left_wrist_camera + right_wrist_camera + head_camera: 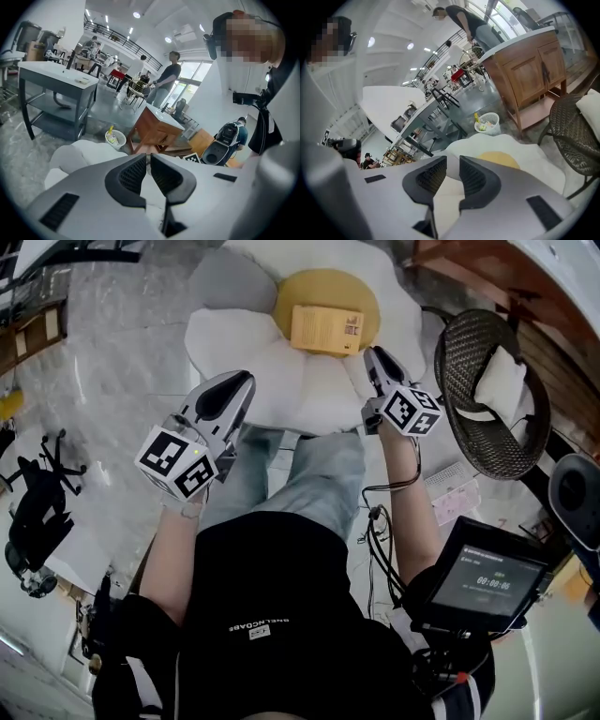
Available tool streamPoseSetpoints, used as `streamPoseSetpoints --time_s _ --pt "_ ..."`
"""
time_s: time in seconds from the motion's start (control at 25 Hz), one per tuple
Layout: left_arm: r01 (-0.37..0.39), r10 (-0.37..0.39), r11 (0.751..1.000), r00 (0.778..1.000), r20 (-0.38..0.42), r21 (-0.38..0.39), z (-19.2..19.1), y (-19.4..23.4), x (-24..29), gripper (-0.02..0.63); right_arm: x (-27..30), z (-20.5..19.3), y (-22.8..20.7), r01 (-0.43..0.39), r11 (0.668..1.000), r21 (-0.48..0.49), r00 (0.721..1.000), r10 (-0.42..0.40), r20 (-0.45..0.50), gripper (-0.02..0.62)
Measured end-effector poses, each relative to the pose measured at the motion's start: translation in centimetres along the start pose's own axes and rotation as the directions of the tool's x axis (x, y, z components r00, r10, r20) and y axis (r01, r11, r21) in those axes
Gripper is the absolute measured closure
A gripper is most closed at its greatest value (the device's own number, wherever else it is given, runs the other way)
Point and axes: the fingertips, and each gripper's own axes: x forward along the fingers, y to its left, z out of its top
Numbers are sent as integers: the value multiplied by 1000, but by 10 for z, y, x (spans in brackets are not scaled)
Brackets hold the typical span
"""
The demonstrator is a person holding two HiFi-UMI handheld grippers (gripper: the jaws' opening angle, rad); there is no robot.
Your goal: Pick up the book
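One big daisy-shaped cushion point(234, 338) fills 12 o'clock of the head view, white petals round a yellow centre. On that centre lies the book point(326, 329), tan cover, flat, nothing touching it. We judge it thin, light and fairly stiff, with a cover that may be slick. The soft cushion should give, so a jaw can dig under an edge. Best hold, we think, is the near long edge at its 6 o'clock, pinched across the thickness. The right gripper point(372, 352) is just beside the book at its 4 o'clock, jaws slightly parted, nothing between. The left gripper point(246, 379) is at 7 o'clock, farther off, jaws pressed together, empty.
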Motion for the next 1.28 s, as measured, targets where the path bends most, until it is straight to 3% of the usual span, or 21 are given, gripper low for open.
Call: streamPoseSetpoints --time_s 0.68,1.28 --pt "-51 48 997 998 -36 -64 -59 39 34 588 71 -66 -95 28 1000 8 992 -27 -127 454" --pt "-84 76 989 995 -62 -122 -117 84 62 588 129 -122 -167 81 997 -14 968 -82 -238 381"
